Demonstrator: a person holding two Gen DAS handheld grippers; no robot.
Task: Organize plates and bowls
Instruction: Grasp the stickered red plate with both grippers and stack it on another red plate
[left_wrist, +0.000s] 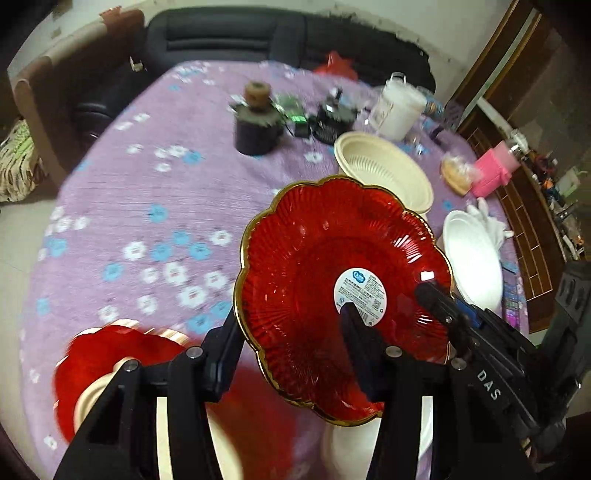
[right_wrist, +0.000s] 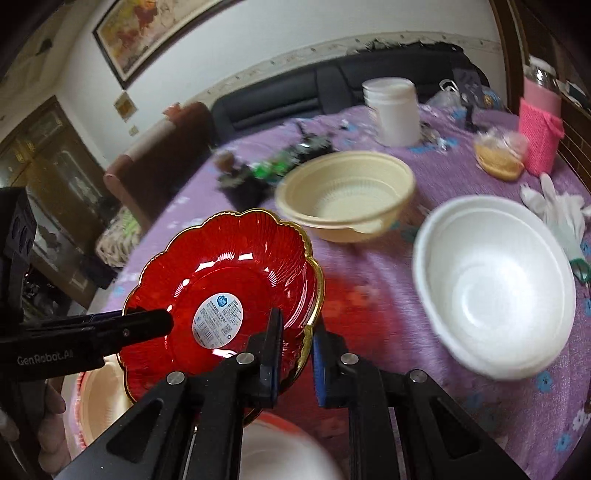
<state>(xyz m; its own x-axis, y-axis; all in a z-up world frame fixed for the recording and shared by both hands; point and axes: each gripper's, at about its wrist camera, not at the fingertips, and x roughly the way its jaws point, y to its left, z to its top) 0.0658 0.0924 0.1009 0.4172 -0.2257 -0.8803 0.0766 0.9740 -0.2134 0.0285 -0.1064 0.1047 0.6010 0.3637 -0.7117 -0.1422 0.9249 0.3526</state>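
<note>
A red scalloped glass plate with a gold rim and a white label (left_wrist: 325, 266) (right_wrist: 229, 288) is held tilted above the purple tablecloth. My left gripper (left_wrist: 291, 325) is shut on its near-left rim. My right gripper (right_wrist: 295, 328) is shut on the rim's other side; it also shows in the left wrist view (left_wrist: 436, 299). A second red plate (left_wrist: 107, 354) with a cream bowl on it lies at the lower left. A cream bowl (left_wrist: 384, 170) (right_wrist: 347, 192) and a white bowl stack (left_wrist: 472, 258) (right_wrist: 495, 284) sit on the table.
A white tub (right_wrist: 395, 110), a pink knitted holder (right_wrist: 539, 136), a bagged bun (right_wrist: 498, 155), white gloves (right_wrist: 557, 210) and dark clutter (left_wrist: 258, 118) stand at the back of the table (left_wrist: 129, 206). Another white bowl (right_wrist: 288, 450) lies under the grippers. A black sofa (left_wrist: 229, 37) is behind.
</note>
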